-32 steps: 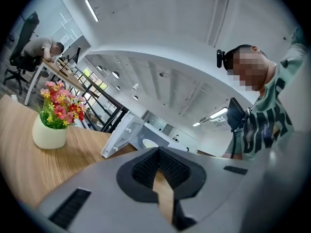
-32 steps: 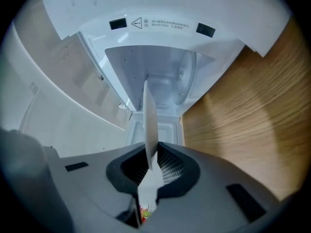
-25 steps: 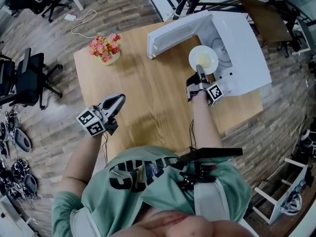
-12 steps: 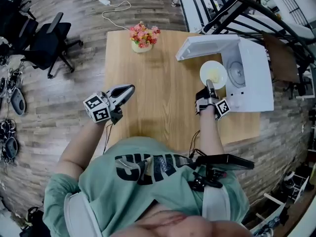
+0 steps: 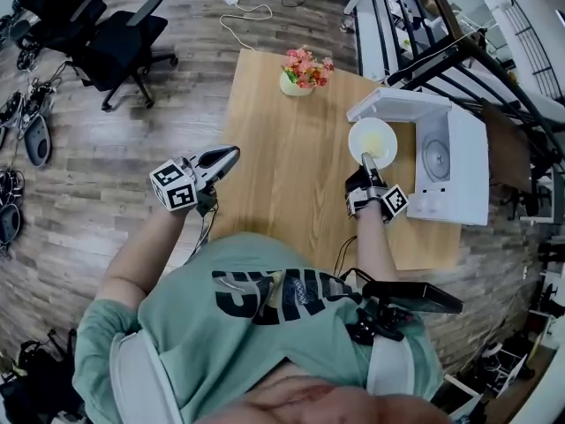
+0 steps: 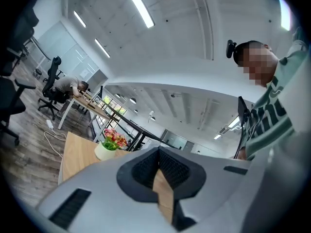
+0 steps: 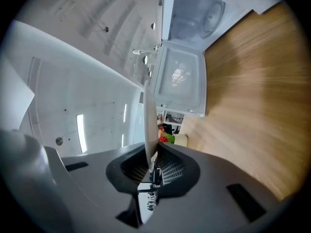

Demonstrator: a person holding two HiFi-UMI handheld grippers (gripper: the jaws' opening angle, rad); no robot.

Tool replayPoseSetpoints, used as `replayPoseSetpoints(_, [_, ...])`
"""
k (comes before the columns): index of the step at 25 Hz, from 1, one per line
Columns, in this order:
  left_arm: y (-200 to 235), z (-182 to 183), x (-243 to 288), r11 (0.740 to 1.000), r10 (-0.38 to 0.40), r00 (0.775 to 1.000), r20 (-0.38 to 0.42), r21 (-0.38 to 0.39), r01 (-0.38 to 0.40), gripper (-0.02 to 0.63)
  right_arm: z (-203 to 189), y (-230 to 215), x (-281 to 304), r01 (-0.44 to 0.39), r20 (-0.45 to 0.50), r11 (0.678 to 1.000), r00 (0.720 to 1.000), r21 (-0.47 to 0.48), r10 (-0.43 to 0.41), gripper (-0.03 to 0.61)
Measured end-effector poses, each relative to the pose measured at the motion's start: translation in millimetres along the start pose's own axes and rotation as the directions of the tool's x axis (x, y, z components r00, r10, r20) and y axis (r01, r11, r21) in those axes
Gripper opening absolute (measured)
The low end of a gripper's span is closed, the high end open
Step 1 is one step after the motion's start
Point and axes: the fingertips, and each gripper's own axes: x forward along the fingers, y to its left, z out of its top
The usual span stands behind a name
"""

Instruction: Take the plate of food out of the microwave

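Plate of food [image 5: 371,140] is out of the microwave [image 5: 455,162] now, over the table [image 5: 282,184] by the open door [image 5: 397,104]; a second ago we had it at the mouth. Our right gripper [image 5: 368,160] pinches its rim, and our left gripper [image 5: 231,155] is clamped empty. The shirt lettering [image 5: 274,294] is unreadable.

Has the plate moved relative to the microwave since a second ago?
Yes. The plate, pinched in the right tool, has come away from the microwave opening and now hangs over the table beside the open door.
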Motion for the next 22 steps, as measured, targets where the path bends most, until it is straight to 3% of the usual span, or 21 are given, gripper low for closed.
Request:
replayPoseSetpoints(9, [-7, -11, -56, 1.000, -0.012, 0.999, -0.037, -0.017, 0.011, 0.005, -90, 27, -6, -0.024, -0.159, 1.000, 0.987, 0.008, 0.025, 0.041])
replayPoseSetpoints(14, [-10, -25, -63, 0.996, 0.087, 0.994, -0.060, 0.006, -0.087, 0.005, -95, 24, -7, -0.062, -0.281, 0.998, 0.958, -0.003, 0.059, 0.041])
replayPoseSetpoints(18, [-23, -43, -52, 0.977, 0.211, 0.977, -0.034, -0.010, -0.212, 0.005, -97, 12, -10, -0.099, -0.450, 0.994, 0.890, -0.038, 0.071, 0.041])
replayPoseSetpoints(22, [-35, -55, -26, 0.952, 0.300, 0.954, 0.005, -0.072, -0.298, 0.005, -108, 8, -6, -0.150, -0.621, 0.987, 0.780, -0.060, 0.081, 0.041])
